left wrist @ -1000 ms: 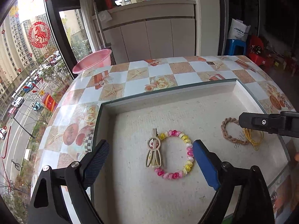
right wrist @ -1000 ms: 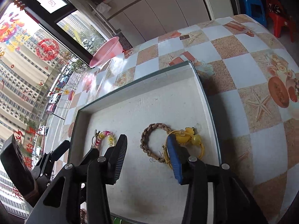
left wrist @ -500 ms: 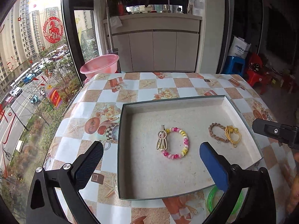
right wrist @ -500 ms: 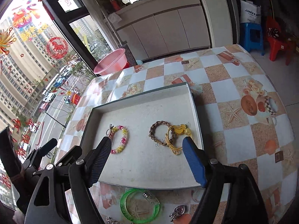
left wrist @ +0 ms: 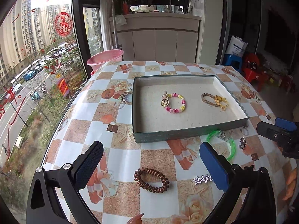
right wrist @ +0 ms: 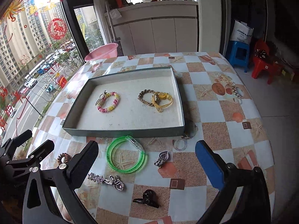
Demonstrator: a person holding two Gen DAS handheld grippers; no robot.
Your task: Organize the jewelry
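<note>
Table [left wrist: 119, 155] with checkered starfish cloth, beside a big window. Shallow grey tray [left wrist: 186, 133] sits near the middle.

Inside tray: beaded bracelet [left wrist: 174, 102] with a pale clip [left wrist: 165, 100] touching its left side; to the right, a braided tie [left wrist: 208, 99] overlapped by a yellow tie [left wrist: 221, 101]. The two pairs lie well apart.

Outside tray, on the cloth nearer the cameras: green bangle [right wrist: 125, 155] just in front of the tray wall; brown coil tie [left wrist: 151, 180] further left; star clip [left wrist: 202, 179] between them. Right wrist view adds a small silver charm [right wrist: 161, 158] right of the bangle, a silver heart clip [right wrist: 112, 181] below it, and a black claw clip [right wrist: 147, 199] nearest the camera.

Left gripper [left wrist: 149, 166]: jaws spread wide, nothing between them; coil tie lies on the cloth below the gap, untouched.

Right gripper [right wrist: 147, 162]: jaws opening, very wide, empty. Bangle and charm lie on the cloth under the gap, not gripped.

Both grippers hang above the table, tilted down, clear of the tray.

Pink basin [left wrist: 105, 57] beyond the table's far left edge.
</note>
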